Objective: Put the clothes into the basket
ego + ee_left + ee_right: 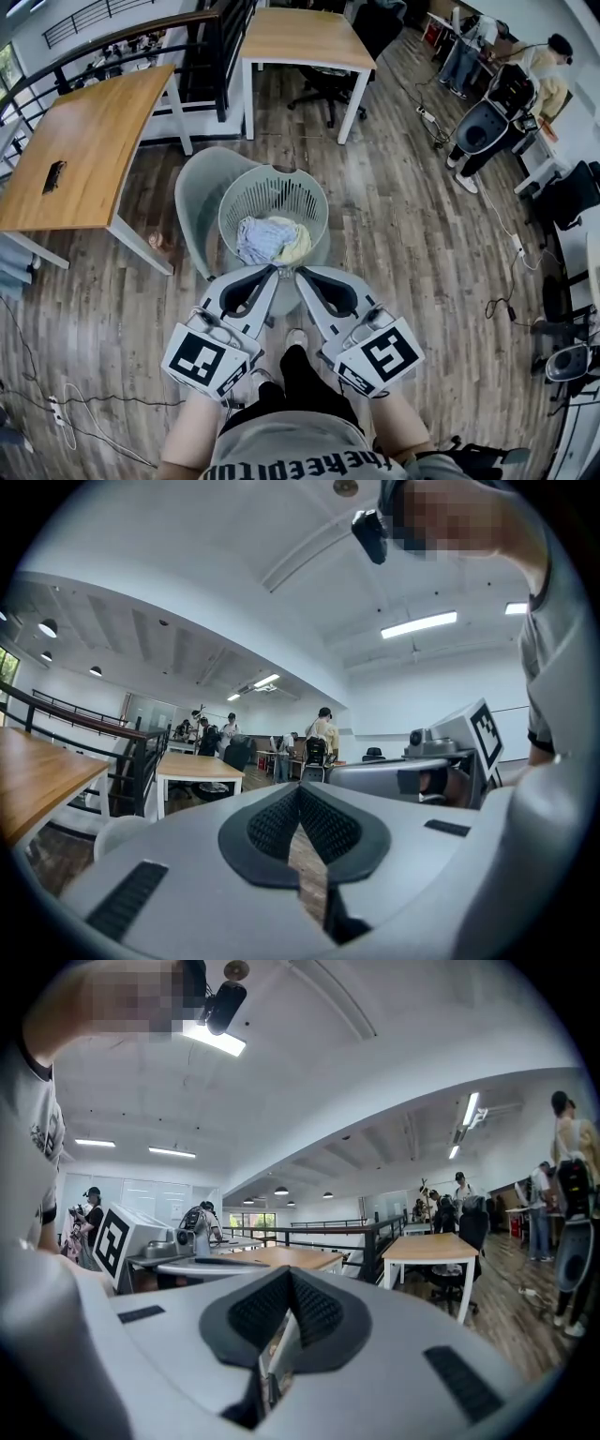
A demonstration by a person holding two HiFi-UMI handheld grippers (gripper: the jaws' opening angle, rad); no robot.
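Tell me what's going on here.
A person holds a gripper in each hand. The left gripper and the right gripper are both shut with nothing between their jaws, side by side on the person's side of the basket. Blue and yellow clothes already lie in it.

Left marker cube [208, 361], right marker cube [382, 356]: black-and-white square patterns, no letters.
Shirt [281, 448]: upside-down print just behind the cubes, apparently "thekeepitup", partly unclear.

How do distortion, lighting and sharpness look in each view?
Head view: strong fisheye curve, even light, laundry basket and clothes sharp. Left gripper view: dark vignetted corners, left tool softly blurred up close. Right gripper view: same vignette, ceiling light glares at top left.
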